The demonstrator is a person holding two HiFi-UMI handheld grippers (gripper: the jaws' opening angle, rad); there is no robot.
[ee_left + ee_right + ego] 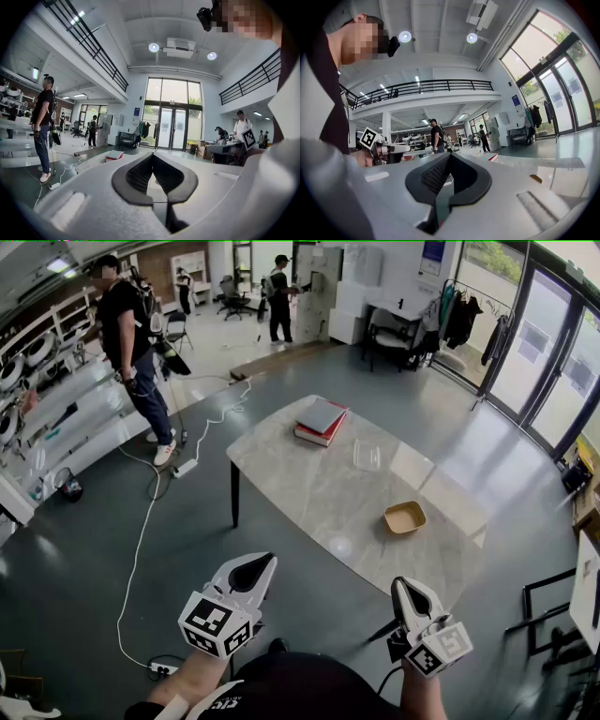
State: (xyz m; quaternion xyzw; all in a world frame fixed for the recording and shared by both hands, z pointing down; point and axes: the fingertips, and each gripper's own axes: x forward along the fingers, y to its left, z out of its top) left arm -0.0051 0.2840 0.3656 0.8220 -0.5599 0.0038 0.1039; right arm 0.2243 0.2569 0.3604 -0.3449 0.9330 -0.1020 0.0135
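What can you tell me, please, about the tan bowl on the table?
The tan bowl is small and squarish with rounded corners, and looks like pressed paper or fibre. It stands upright and looks empty, on the pale marble-look table, toward the table's right side. Only the table touches it; the clear container sits apart from it, farther along the table.

Glossy grey floor, marble table, glass doors.
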